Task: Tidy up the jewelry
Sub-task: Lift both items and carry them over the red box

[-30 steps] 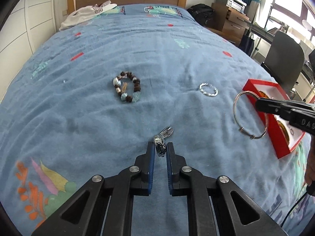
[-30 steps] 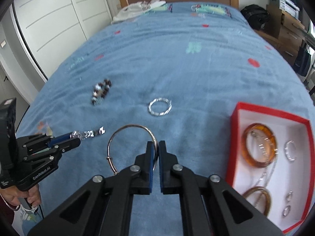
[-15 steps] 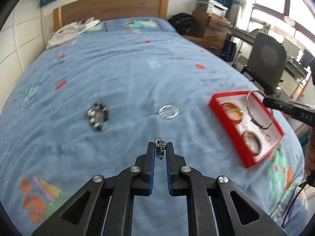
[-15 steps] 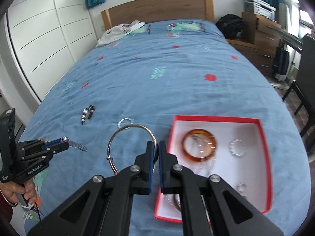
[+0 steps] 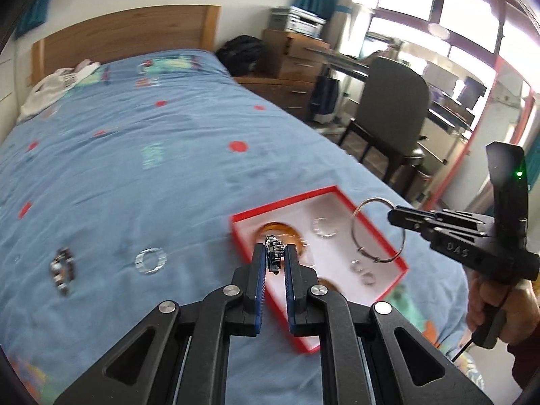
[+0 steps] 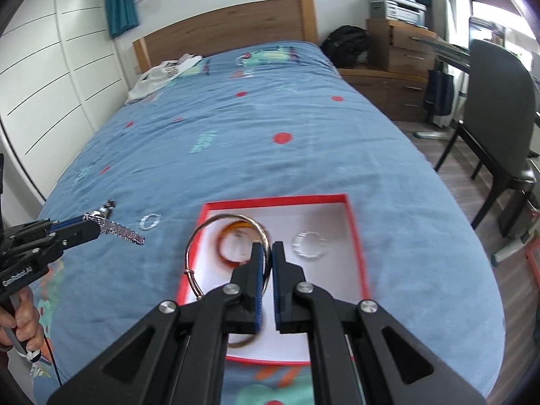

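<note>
My left gripper [image 5: 274, 253] is shut on a silver chain bracelet [image 5: 274, 251], held above the near left corner of the red jewelry box [image 5: 280, 202]. In the right wrist view the chain [image 6: 116, 227] hangs from that gripper left of the box [image 6: 354, 236]. My right gripper [image 6: 267, 253] is shut on a thin silver bangle [image 6: 202, 233], held over the box; it also shows in the left wrist view [image 5: 374, 233]. The box holds an amber bangle [image 6: 224, 256], a silver ring bracelet [image 6: 308, 243] and small rings.
On the blue bedspread a silver bracelet [image 5: 151, 260] and a beaded bracelet [image 5: 62, 270] lie left of the box. A grey chair [image 6: 496, 108] and wooden drawers [image 6: 398, 50] stand right of the bed. White clothing [image 6: 162, 74] lies near the headboard.
Both grippers have moved right and up with their loads: the right now holds the bangle over the box, and the left brings the chain to the box's near corner.
</note>
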Motion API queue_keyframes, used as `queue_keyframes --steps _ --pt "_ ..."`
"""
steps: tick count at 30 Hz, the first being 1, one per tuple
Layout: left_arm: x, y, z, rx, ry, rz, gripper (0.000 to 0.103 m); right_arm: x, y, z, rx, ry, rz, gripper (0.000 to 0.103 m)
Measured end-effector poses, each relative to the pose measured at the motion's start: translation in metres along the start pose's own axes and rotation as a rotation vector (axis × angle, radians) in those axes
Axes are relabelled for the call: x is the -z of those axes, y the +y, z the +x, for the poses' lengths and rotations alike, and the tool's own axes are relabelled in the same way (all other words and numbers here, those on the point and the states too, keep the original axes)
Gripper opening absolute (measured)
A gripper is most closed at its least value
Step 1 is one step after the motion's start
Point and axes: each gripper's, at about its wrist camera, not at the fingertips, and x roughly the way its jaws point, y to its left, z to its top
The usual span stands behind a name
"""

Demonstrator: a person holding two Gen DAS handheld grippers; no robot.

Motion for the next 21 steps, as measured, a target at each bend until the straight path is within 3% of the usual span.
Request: queue_keyframes --steps 9,21 --pt "0.010 -0.041 0.058 0.069 0.097 0.033 0.010 0.022 -0.044 0.013 0.061 0.060 0.035 0.005" --pt "0.053 -0.055 0.118 0.068 0.245 0.061 0.010 0.047 -0.041 0.057 0.059 0.166 0.000 0.005"
